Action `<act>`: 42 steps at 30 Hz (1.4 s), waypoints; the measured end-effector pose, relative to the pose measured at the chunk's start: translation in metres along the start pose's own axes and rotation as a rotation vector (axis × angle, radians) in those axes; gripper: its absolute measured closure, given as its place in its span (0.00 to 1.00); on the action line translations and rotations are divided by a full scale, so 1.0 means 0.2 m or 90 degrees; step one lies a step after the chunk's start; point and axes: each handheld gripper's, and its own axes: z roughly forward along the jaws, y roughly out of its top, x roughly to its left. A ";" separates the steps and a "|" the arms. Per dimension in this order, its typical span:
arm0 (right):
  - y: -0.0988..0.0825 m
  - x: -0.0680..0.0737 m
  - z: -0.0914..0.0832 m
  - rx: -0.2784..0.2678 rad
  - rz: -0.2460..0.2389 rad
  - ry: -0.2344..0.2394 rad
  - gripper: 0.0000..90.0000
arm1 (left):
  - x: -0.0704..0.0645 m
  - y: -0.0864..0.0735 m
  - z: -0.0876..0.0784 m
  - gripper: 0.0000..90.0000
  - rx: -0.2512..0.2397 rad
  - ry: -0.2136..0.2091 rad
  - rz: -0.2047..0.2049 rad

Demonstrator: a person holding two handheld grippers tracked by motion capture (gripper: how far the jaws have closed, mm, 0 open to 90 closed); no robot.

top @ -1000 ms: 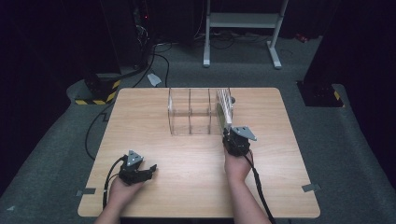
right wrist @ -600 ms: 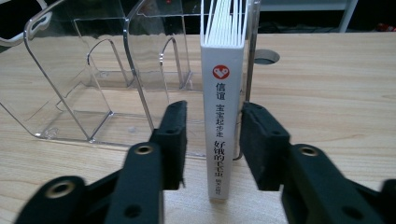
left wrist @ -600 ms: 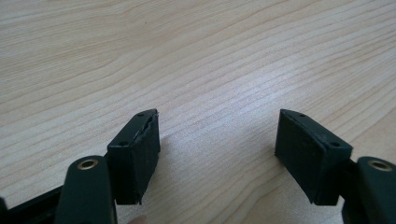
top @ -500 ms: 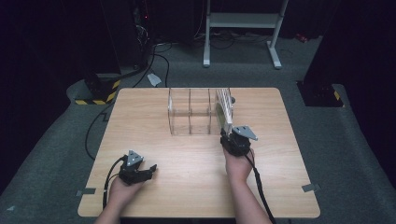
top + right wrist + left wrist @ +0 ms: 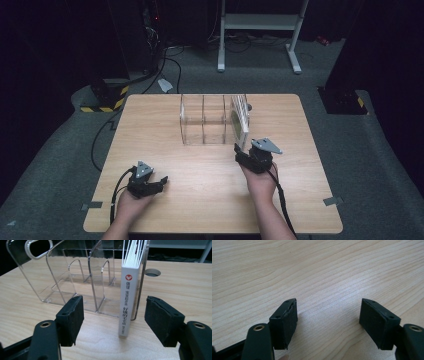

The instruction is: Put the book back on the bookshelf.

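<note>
Presently, the white book (image 5: 129,293) is seen upright in the clear rack's (image 5: 75,277) rightmost slot, centre frame; the right hand-held gripper (image 5: 113,320), jaws just opened, stands spread around it without contact. The left hand-held gripper (image 5: 328,320) is held spread over bare table (image 5: 317,270).

The spine print on the book (image 5: 127,302) is too small to read in the right gripper view, and its top is cut off by the frame edge. So are the upper ends of the clear rack (image 5: 75,277). In the high view both forearms run off the near edge, and the far room is too dark to make out.
</note>
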 end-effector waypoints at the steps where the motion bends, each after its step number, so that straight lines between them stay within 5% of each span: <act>1: 0.00 0.00 -0.01 0.003 -0.005 0.002 0.33 | 0.00 0.00 0.00 0.34 0.000 0.000 -0.001; 15: -0.11 -0.04 -0.16 0.014 -0.058 0.026 0.30 | 0.00 0.00 0.00 0.32 -0.001 0.004 -0.008; 19: -0.16 -0.09 -0.22 0.022 -0.058 0.036 0.23 | 0.00 0.00 0.00 0.31 0.000 0.006 -0.010; 26: -0.30 -0.27 -0.27 0.085 -0.031 0.018 0.16 | 0.00 0.00 0.00 0.27 0.006 0.010 -0.012; 33: -0.44 -0.42 -0.30 0.177 -0.044 -0.018 0.15 | -0.01 0.00 0.00 0.23 0.008 0.015 -0.018; 35: -0.44 -0.44 -0.29 0.210 -0.047 -0.020 0.15 | -0.01 0.00 0.00 0.21 0.010 0.017 -0.021; 42: -0.44 -0.41 -0.28 0.214 -0.048 -0.045 0.14 | -0.01 0.00 0.01 0.19 0.013 0.020 -0.020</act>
